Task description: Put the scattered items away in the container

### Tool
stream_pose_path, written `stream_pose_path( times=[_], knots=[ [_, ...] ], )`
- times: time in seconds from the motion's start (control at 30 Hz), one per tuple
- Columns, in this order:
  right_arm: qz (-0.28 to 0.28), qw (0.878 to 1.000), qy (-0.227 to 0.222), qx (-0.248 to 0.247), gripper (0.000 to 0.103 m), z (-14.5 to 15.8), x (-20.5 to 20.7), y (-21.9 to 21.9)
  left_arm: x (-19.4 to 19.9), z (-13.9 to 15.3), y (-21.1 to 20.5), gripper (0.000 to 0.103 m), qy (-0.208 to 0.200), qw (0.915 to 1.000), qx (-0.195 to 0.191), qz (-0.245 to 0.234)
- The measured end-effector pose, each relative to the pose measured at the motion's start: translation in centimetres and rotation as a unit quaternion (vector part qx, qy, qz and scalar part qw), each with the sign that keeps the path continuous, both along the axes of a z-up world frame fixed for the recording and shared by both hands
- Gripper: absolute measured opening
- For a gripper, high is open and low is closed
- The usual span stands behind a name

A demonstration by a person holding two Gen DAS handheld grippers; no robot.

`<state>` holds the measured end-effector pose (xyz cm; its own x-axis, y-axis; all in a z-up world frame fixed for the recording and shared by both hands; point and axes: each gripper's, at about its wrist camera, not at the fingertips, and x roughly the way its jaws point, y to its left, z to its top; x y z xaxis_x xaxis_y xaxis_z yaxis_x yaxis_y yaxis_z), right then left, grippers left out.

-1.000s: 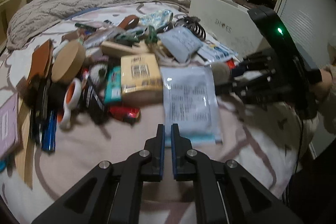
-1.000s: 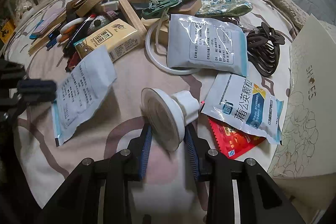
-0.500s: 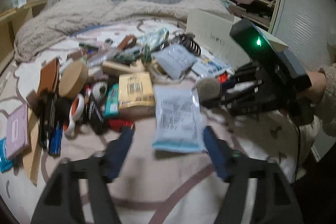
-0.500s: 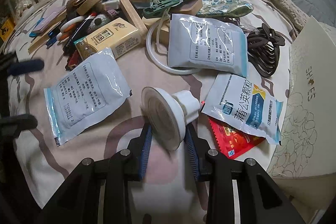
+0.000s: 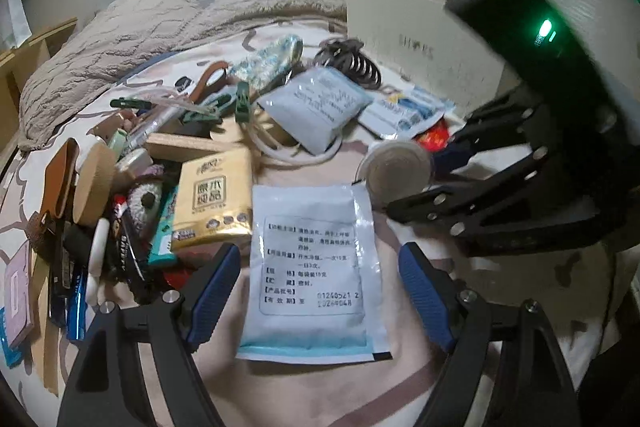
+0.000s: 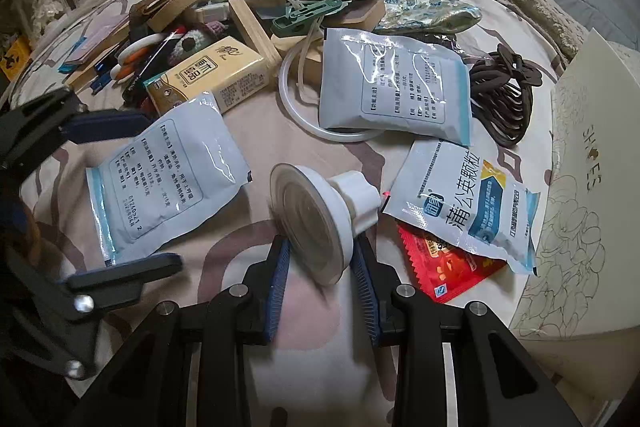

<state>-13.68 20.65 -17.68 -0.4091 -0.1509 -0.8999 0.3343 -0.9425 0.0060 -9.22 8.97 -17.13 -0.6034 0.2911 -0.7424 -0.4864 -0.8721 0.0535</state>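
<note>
Left hand-held gripper straddles a sachet, jaws spread; right hand-held gripper clamps a suction cup. Box stands right; most clutter remains on the bed.

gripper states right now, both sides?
Left gripper: open, straddling the pale blue printed sachet, pads clear of it.
Right gripper: closed on the white round suction cup.

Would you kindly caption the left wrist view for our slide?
Left gripper open astride a white sachet; right gripper holds a white suction cup.
</note>
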Motion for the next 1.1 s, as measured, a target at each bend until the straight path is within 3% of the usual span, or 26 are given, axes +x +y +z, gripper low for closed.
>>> stream_pose_path(
  times=[0.07,0.17,0.93,1.0,1.03,1.07,1.1],
  knots=[
    [0.0,1.0,0.0,-0.001,0.033,0.0,-0.2,-0.3,-0.1,-0.4,-0.1,0.081,-0.003,1.0,-0.001,0.002],
    [0.0,1.0,0.001,-0.002,0.033,0.1,-0.1,-0.2,-0.3,-0.3,-0.8,0.063,-0.011,0.9998,0.014,0.006],
    [-0.007,1.0,0.0,-0.005,0.033,0.2,-0.2,0.0,4.0,0.4,-7.1,0.06,-0.068,0.9963,0.052,0.0],
    [-0.012,1.0,0.0,-0.018,0.035,0.3,-0.2,0.4,4.3,0.3,-7.3,0.065,-0.058,0.9971,0.049,0.005],
    [-0.013,1.0,-0.004,-0.027,0.041,0.3,-0.2,0.5,4.4,0.2,-7.4,0.068,-0.048,0.9979,0.043,0.009],
    [-0.012,0.999,-0.011,-0.038,0.047,0.5,-0.2,0.6,4.5,0.0,-7.4,0.078,-0.038,0.9985,0.036,0.015],
    [-0.011,0.999,-0.02,-0.049,0.06,0.6,-0.2,0.6,4.7,-0.2,-7.5,0.085,-0.027,0.999,0.029,0.023]
  ],
)
